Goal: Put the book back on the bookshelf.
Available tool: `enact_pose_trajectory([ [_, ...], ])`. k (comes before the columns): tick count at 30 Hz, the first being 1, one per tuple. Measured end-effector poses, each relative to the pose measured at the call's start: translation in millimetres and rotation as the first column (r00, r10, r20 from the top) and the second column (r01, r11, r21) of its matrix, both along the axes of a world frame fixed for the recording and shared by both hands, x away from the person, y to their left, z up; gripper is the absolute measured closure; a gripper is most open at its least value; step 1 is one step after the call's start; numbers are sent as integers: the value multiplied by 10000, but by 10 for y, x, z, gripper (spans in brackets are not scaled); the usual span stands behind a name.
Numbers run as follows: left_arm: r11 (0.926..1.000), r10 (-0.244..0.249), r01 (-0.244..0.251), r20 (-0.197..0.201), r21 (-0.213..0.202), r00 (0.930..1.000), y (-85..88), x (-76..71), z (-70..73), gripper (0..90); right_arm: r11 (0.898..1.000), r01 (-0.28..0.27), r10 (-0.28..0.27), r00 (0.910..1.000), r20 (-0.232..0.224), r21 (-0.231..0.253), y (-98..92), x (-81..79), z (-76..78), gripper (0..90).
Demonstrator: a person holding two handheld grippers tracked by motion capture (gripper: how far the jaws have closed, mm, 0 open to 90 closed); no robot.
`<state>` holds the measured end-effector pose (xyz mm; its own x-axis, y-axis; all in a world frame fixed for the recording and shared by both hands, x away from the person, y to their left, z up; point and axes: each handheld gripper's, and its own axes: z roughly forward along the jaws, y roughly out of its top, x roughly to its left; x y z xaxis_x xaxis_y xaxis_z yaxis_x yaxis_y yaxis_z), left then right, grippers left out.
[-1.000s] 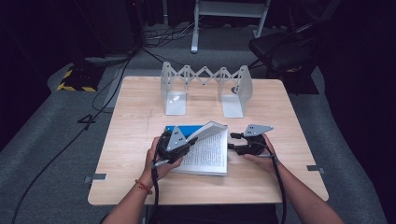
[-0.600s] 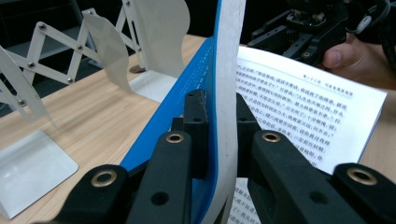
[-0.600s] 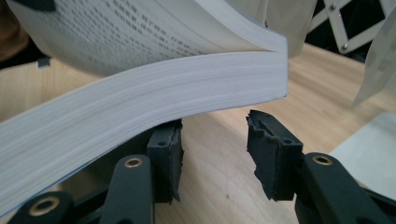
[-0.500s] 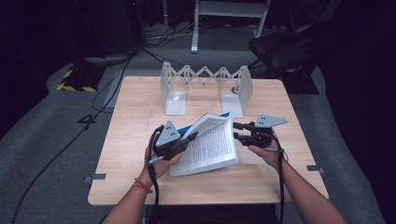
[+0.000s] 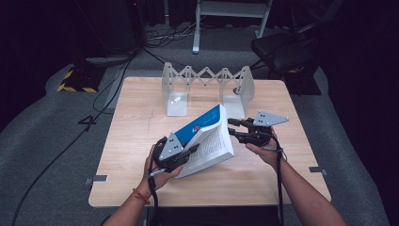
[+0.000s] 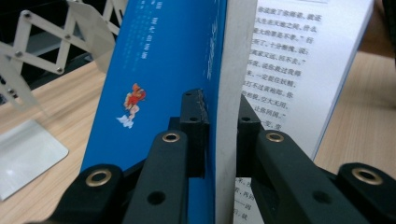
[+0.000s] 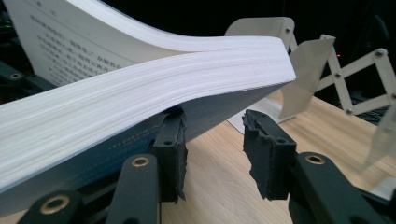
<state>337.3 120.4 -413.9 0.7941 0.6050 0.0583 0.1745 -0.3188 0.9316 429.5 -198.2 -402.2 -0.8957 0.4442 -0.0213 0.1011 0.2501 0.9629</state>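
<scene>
A thick book (image 5: 207,136) with a blue cover is tilted up off the wooden table (image 5: 141,127), its right side highest. My left gripper (image 5: 190,151) is shut on its lower left part. In the left gripper view the jaws (image 6: 218,107) clamp the blue cover (image 6: 154,60) and a bundle of pages, with printed text to the right. My right gripper (image 5: 231,128) is at the raised right edge. Its jaws (image 7: 212,126) have just been closing; they stand open with bare table between them, and the page block (image 7: 140,79) rests over the left jaw.
A white metal expanding book rack (image 5: 207,87) stands at the back middle of the table, its end plates (image 7: 299,70) close behind the book. A dark chair (image 5: 287,47) and cables lie on the floor beyond the table.
The book has gone from lying nearly flat to tilted up, its right side raised. The right gripper rose with that edge. The left gripper stayed in place.
</scene>
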Motion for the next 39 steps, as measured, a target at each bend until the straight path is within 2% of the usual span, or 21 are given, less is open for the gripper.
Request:
enact_pose_trajectory([
  [3,10000,41,-41,-41,-26,10000,41,-30,-28,783,10000,-64,63,9999,115,9,35,-18,26,588],
  [4,10000,2,-2,-51,68,10000,51,-43,-43,735,9995,-295,294,9995,117,84,82,-38,65,588],
  [6,10000,-12,13,-153,98,9999,65,-56,-73,705,9992,-395,394,9992,120,89,104,-46,81,588],
  [9,9991,-116,111,127,406,9999,85,-94,-130,669,9969,-787,787,9969,-27,98,169,-64,108,568],
  [11,9978,-157,161,-63,642,9999,145,-82,-192,647,9933,-1154,1154,9931,-233,-4,223,-86,94,555],
  [13,9990,-168,186,-436,415,9989,228,-52,-261,649,9912,-1297,1291,9913,-255,-258,270,-106,78,544],
  [14,9996,-231,239,-609,123,9979,259,-32,-278,650,9904,-1359,1353,9905,-258,-243,277,-107,77,540],
  [15,9996,-266,271,-663,70,9974,260,-23,-279,655,9897,-1428,1422,9891,-369,-128,286,-95,74,538],
  [17,9992,-307,321,-602,230,9977,253,-8,-266,664,9880,-1542,1544,9861,-610,74,292,-68,64,536],
  [19,9989,-406,422,-652,226,9970,263,25,-256,704,9874,-1584,1585,9854,-626,72,293,-57,63,533],
  [21,9985,-551,550,-689,-37,9961,282,75,-256,746,9876,-1571,1566,9864,-499,-70,287,-52,73,534],
  [24,9965,-813,797,-716,-259,9941,266,150,-261,756,9904,-1372,1363,9897,-446,-181,269,-42,90,538],
  [29,9926,-1186,1168,-612,-332,9911,103,268,-233,774,9928,-1198,1194,9922,-358,-78,138,1,133,543],
  [30,9906,-1322,1294,-661,-455,9890,49,301,-228,774,9935,-1133,1131,9931,-296,-47,101,5,147,543],
  [33,9867,-1588,1562,-623,-445,9853,-129,360,-213,774,9966,-822,822,9965,-131,3,-32,-10,201,543],
  [39,9755,-2067,2008,-621,-893,9764,-420,433,-240,770,9992,-389,389,9992,65,-8,-321,-71,268,558],
])
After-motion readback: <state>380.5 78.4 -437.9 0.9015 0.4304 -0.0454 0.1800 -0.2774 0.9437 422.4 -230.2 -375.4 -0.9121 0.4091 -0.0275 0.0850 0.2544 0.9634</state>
